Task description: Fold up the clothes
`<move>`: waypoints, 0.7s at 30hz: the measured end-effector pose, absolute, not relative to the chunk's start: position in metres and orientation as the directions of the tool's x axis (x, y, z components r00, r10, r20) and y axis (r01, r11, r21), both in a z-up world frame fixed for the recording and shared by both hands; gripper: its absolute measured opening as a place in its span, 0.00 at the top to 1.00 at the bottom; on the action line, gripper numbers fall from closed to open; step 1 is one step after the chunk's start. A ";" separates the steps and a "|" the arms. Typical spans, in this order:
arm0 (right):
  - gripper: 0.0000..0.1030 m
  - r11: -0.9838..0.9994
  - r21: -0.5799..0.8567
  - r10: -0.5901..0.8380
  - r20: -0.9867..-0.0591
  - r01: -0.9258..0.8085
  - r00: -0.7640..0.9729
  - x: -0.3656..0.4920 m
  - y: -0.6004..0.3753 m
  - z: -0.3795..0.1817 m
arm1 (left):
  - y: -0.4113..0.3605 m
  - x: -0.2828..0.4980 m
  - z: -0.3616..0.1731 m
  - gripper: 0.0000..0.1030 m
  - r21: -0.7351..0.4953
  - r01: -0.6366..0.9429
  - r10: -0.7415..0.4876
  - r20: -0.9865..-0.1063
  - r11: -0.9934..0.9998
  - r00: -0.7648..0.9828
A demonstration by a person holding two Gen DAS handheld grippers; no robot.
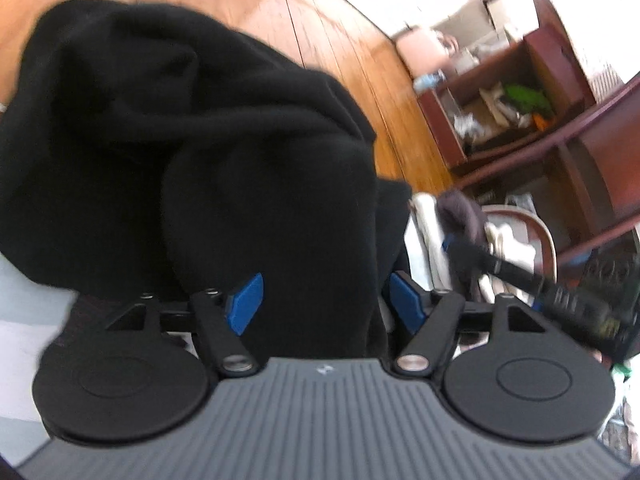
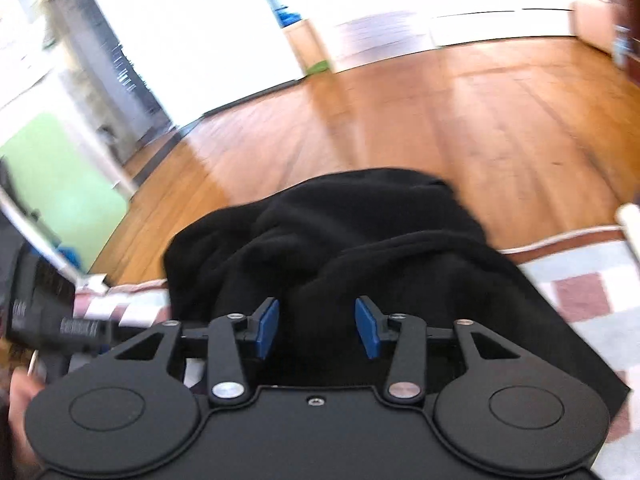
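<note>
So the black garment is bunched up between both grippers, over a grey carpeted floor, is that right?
Not quite: the floor is wooden boards, not grey carpet, as the right wrist view shows. The black garment is indeed bunched up between the left gripper and right gripper.

The bunched garment [image 1: 192, 152] fills the middle of the left wrist view, right in front of the left tongs [image 1: 324, 304]. Part of it hangs down between the two pads. The wood floor [image 1: 344, 40] lies behind it. To the right stands a shelf unit [image 1: 532, 92] with small things in it. The other tool [image 1: 560, 296] reaches in low on the right.

In the right wrist view, the garment [image 2: 360, 248] lies in front of the right tongs [image 2: 316, 328] and runs between the pads. It lies on a checked cloth [image 2: 580, 292] that spreads out to the right. The floor [image 2: 440, 120] is behind, and a wall [image 2: 200, 20] stands beyond the floor.
</note>
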State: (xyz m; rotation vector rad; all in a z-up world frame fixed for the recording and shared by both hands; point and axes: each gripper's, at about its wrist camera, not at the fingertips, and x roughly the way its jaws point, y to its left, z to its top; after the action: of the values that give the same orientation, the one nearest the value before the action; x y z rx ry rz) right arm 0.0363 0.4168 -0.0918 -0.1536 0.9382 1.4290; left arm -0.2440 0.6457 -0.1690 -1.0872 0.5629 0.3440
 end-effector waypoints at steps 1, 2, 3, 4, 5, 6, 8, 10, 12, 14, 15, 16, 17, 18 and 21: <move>0.47 0.210 0.423 0.769 -0.628 -0.882 -0.118 0.044 0.416 -0.091 | 0.646 -0.242 -0.173 0.32 -0.750 -0.516 -0.034 -0.579 0.415 0.815; 0.46 0.187 0.379 0.762 -0.638 -0.906 -0.110 0.041 0.421 -0.091 | 0.646 -0.240 -0.176 0.32 -0.756 -0.513 -0.044 -0.577 0.406 0.816; 0.46 0.163 0.334 0.755 -0.648 -0.928 -0.101 0.039 0.426 -0.092 | 0.646 -0.238 -0.178 0.32 -0.754 -0.516 -0.043 -0.580 0.406 0.814; 0.46 0.138 0.289 0.748 -0.657 -0.947 -0.092 0.036 0.432 -0.092 | 0.644 -0.234 -0.178 0.32 -0.731 -0.533 -0.032 -0.601 0.426 0.799; 0.46 0.112 0.242 0.741 -0.666 -0.964 -0.081 0.034 0.437 -0.092 | 0.640 -0.230 -0.177 0.32 -0.689 -0.560 -0.013 -0.636 0.461 0.772; 0.46 0.086 0.196 0.735 -0.675 -0.977 -0.071 0.032 0.442 -0.092 | 0.636 -0.226 -0.176 0.32 -0.643 -0.585 0.008 -0.669 0.494 0.743; 0.46 0.031 0.101 0.722 -0.690 -0.994 -0.048 0.027 0.452 -0.093 | 0.625 -0.213 -0.173 0.32 -0.510 -0.639 0.070 -0.748 0.576 0.660; 0.46 -0.026 0.006 0.711 -0.703 -1.000 -0.023 0.022 0.462 -0.093 | 0.619 -0.204 -0.174 0.32 -0.401 -0.675 0.133 -0.794 0.619 0.593; 0.37 -0.066 -0.032 0.694 -0.719 -0.997 -0.023 0.020 0.468 -0.094 | 0.617 -0.198 -0.176 0.33 -0.332 -0.696 0.175 -0.817 0.636 0.550; 0.15 -0.095 -0.032 0.671 -0.740 -0.995 -0.040 0.021 0.472 -0.096 | 0.621 -0.197 -0.179 0.35 -0.348 -0.697 0.162 -0.817 0.627 0.554; 0.05 -0.109 -0.031 0.659 -0.750 -0.994 -0.049 0.021 0.474 -0.097 | 0.622 -0.198 -0.180 0.37 -0.351 -0.698 0.161 -0.817 0.624 0.554; 0.05 -0.123 -0.030 0.647 -0.760 -0.992 -0.057 0.021 0.476 -0.098 | 0.623 -0.199 -0.181 0.44 -0.348 -0.701 0.166 -0.817 0.622 0.552; 0.05 -0.137 -0.029 0.635 -0.770 -0.990 -0.065 0.021 0.478 -0.100 | 0.624 -0.200 -0.181 0.56 -0.341 -0.705 0.175 -0.817 0.622 0.549; 0.05 -0.151 -0.028 0.622 -0.779 -0.988 -0.073 0.022 0.480 -0.101 | 0.625 -0.200 -0.180 0.62 -0.329 -0.709 0.188 -0.817 0.623 0.545; 0.13 -0.192 -0.022 0.583 -0.807 -0.981 -0.096 0.022 0.486 -0.104 | 0.627 -0.206 -0.178 0.83 -0.338 -0.723 0.201 -0.813 0.602 0.547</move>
State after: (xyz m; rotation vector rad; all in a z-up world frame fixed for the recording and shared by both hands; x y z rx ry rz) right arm 0.0222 0.4855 -0.1036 -0.8347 0.6570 1.6079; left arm -0.2055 0.6274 -0.1782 -0.7325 0.8140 0.6100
